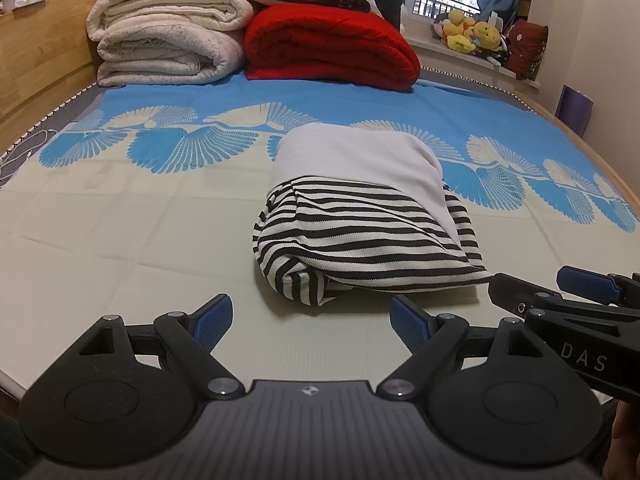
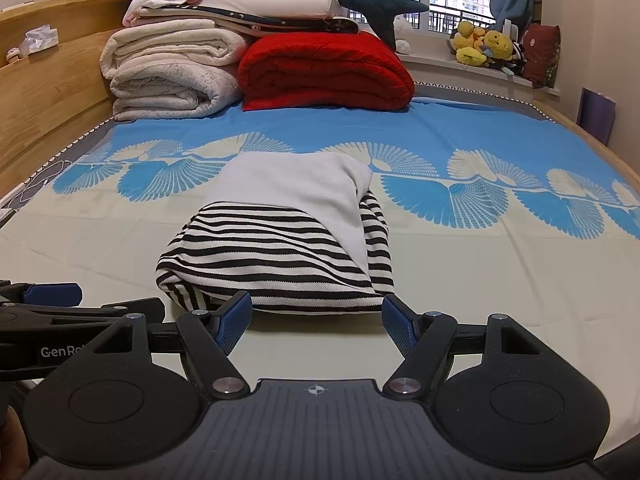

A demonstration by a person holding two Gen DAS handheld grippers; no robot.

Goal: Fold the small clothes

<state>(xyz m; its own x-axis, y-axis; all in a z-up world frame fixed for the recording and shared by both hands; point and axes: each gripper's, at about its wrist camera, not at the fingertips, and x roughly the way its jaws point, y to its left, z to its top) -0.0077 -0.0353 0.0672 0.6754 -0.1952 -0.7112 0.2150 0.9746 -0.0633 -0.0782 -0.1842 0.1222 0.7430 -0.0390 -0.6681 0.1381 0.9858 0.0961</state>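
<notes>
Soft cloth is what the claws have to work with. A striped shirt [image 1: 360, 236], black and white with a plain white part on top, lies folded in a small bundle on the bed sheet [image 1: 120, 208]. It looks light and floppy. It will bend and sag when lifted, and a fold could slip open if only one layer is pinched. It cannot break. A good place to take hold looks like the near edge, where the layers stack up thick, with one claw at each near corner.

The left claw [image 1: 310, 320] is released, its blue pads spread wide with nothing between them. The bundle lies just beyond it and a little to the right, not touching. The right claw [image 2: 316, 322] is also released and holds nothing. In its own view the near edge of the shirt sits just past its pads, very close, but I cannot tell if they touch. The two claws sit side by side at the near side of the bed.

Far away, white blankets [image 1: 168, 36] and a red blanket [image 1: 332, 48] are stacked.
</notes>
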